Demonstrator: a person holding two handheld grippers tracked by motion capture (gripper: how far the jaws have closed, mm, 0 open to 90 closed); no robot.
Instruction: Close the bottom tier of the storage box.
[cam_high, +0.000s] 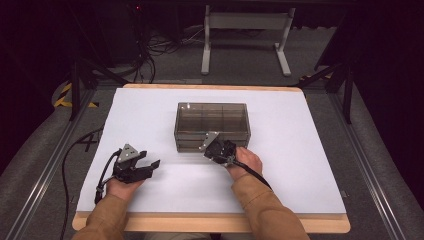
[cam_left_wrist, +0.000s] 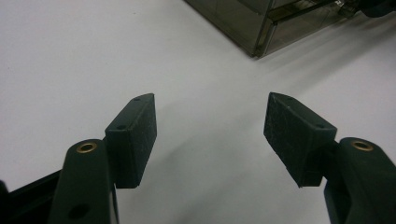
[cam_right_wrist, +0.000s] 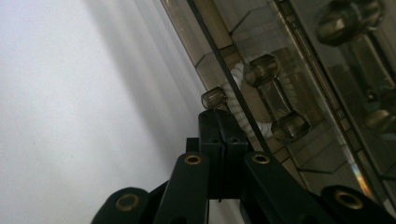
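A smoky see-through drawer box (cam_high: 212, 117) stands at the middle of the white table (cam_high: 295, 170). My right gripper (cam_high: 216, 146) is at the box's lower front, and its jaws are shut. In the right gripper view the closed tips (cam_right_wrist: 218, 116) sit just below a small clear knob (cam_right_wrist: 213, 98), beside a dumbbell-shaped handle (cam_right_wrist: 276, 100); a white coiled thing (cam_right_wrist: 237, 79) lies behind the drawer front. I see nothing between the pads. My left gripper (cam_high: 150, 162) rests on the table at the left, open and empty (cam_left_wrist: 210, 126), with a corner of the box (cam_left_wrist: 261, 23) ahead of it.
Bare white tabletop surrounds the box on all sides, and a wooden edge (cam_high: 210, 224) runs along the near side. Beyond the table, a white desk frame (cam_high: 245, 35) and loose cables (cam_high: 160, 45) are on the floor. Metal rails (cam_high: 45, 170) flank the table.
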